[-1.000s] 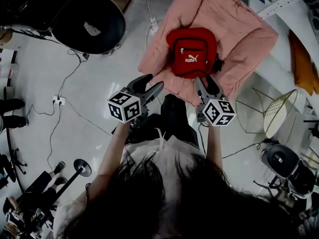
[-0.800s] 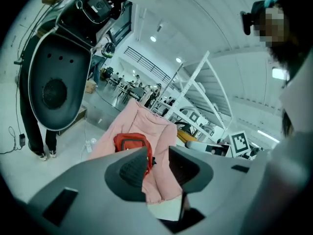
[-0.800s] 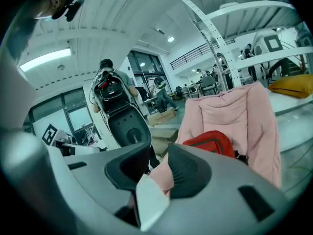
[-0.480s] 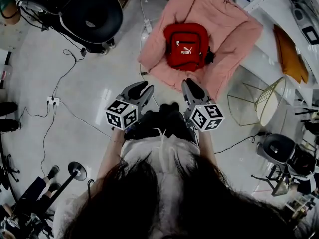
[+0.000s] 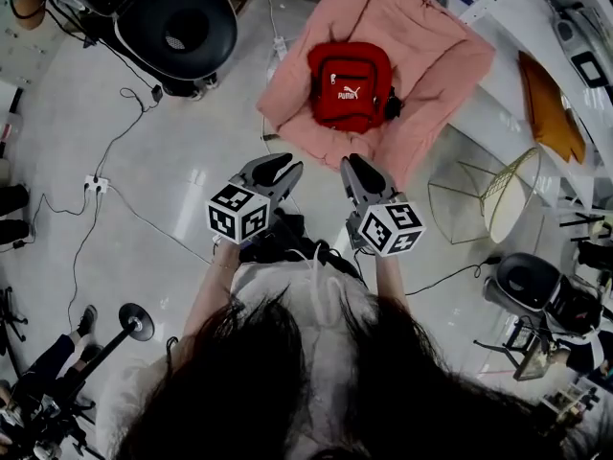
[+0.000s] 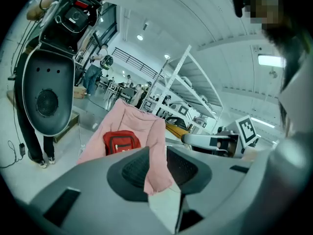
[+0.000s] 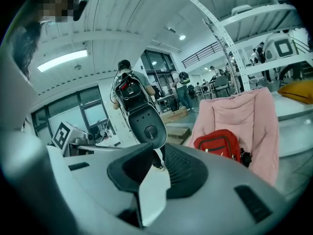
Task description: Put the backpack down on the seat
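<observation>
Red backpack (image 5: pixel 350 84) is left on the seat (image 5: pixel 421 36)'s middle; left gripper (image 5: pixel 285 167) and right gripper (image 5: pixel 353 165), both empty, have been narrowed to slits.

The backpack (image 5: pixel 350 84) lies on the seat (image 5: pixel 431 36), about its middle and a little toward the near edge. Left of the seat, across open floor (image 5: pixel 192 151), stands an office chair (image 5: pixel 182 27). Cables (image 5: pixel 124 132) trail from it to a power strip (image 5: pixel 93 184) farther left. Right of the seat's near corner is a wire-frame stand (image 5: pixel 484 199), and behind that is a shelf (image 5: pixel 517 27) with a cushion (image 5: pixel 551 103) on it. The left gripper (image 5: pixel 276 169) and right gripper (image 5: pixel 360 171) hang side by side just short of the seat's near edge, apart from the backpack.
</observation>
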`<state>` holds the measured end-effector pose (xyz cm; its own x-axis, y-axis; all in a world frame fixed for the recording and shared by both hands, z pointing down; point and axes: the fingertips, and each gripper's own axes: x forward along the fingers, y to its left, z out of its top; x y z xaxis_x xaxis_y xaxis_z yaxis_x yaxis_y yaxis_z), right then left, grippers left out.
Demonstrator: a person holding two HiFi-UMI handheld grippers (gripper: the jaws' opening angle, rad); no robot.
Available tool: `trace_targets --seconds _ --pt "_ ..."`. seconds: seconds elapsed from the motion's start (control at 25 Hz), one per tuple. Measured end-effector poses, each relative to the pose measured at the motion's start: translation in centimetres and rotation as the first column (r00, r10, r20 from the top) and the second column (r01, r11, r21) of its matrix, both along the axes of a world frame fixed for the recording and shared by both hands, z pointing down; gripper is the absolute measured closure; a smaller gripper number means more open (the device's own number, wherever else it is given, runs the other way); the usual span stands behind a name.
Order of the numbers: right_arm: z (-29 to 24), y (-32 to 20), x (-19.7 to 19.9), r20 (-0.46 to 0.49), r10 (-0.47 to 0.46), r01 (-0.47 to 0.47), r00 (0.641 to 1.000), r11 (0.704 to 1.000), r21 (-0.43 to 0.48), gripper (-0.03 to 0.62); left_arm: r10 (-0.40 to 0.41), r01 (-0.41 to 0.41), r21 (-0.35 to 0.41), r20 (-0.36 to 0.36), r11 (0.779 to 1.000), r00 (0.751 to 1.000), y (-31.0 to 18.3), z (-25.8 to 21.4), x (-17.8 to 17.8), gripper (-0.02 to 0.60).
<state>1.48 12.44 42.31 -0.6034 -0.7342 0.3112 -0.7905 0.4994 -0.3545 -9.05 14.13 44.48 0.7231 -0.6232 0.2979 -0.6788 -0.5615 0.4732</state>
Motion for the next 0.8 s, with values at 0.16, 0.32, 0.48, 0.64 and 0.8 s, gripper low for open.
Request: trace_targets --seconds 0.16,0.32,0.48,0.64,0.8 --pt "-0.8 2.8 2.1 0.024 -0.018 0.017 1.0 1.0 0.013 0.51 -0.011 0.011 0.028 0.012 1.0 1.0 1.9 -1.5 2.4 0.46" --pt "-1.5 5.4 3.2 0.039 -0.043 0.042 0.998 0.999 0.028 0.51 -0.027 0.026 0.035 0.014 0.999 1.0 4.2 -2.5 4.3 0.46" --pt "-2.1 7.9 5.1 0.048 -0.073 0.071 0.996 0.997 0.044 0.51 -0.044 0.043 0.045 0.019 0.998 0.999 6.5 -2.9 6.7 0.46" --pt "-2.6 10.5 7.0 0.059 -0.095 0.091 0.994 0.994 0.063 0.512 -0.06 0.058 0.054 0.032 0.997 0.998 9.5 -3.1 9.0 0.46" --pt "-2.7 13.0 8.2 0.062 -0.125 0.12 0.99 0.99 0.079 0.513 -0.073 0.07 0.058 0.044 0.996 0.996 12.0 -3.0 10.4 0.46"
